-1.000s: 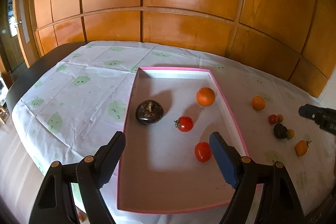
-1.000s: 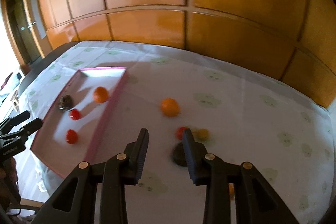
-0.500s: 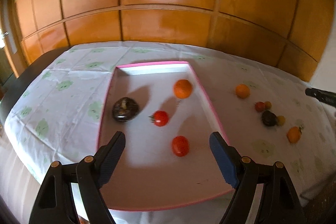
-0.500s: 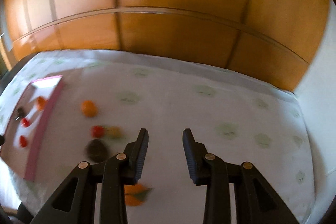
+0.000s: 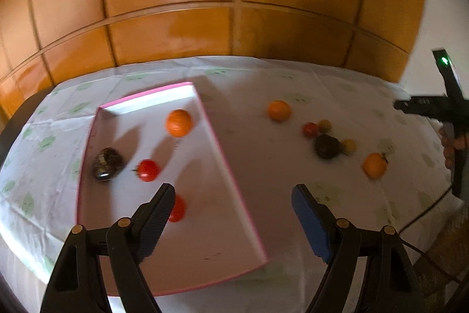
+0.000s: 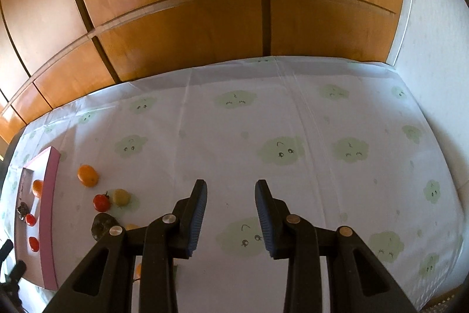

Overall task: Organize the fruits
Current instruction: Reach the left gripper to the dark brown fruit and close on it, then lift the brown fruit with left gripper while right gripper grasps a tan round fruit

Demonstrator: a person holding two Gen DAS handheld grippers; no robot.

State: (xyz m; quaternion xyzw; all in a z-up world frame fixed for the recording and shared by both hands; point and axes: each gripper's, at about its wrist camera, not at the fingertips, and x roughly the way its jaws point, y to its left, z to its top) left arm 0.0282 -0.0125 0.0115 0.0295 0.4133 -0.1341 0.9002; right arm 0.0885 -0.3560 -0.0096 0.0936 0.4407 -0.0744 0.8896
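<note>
Your loose fruit sits as a small cluster on the tablecloth point(image 6: 293, 107), at the left edge of the right wrist view: an orange point(image 6: 87, 175) uppermost, a red tomato point(image 6: 101, 202) and a yellow one point(image 6: 121, 196) just below it, then a dark fruit point(image 6: 103, 225) partly behind the gripper arm. Left of them runs the pink-rimmed tray point(image 6: 49, 210), already holding an orange, a dark fruit and two tomatoes.

Your right gripper point(image 6: 230, 220) has its jaws a little apart with nothing between them, and it points at bare cloth in the middle of the frame, well apart from the cluster. Swing it back toward the lower left, and widen the jaws before descending, since the present gap looks too narrow for the orange.

In the left wrist view, your left gripper point(image 5: 231, 220) stands wide and empty over the tray's near right rim. Take the outlying orange first; round fruit may roll, so close across its widest part.
</note>
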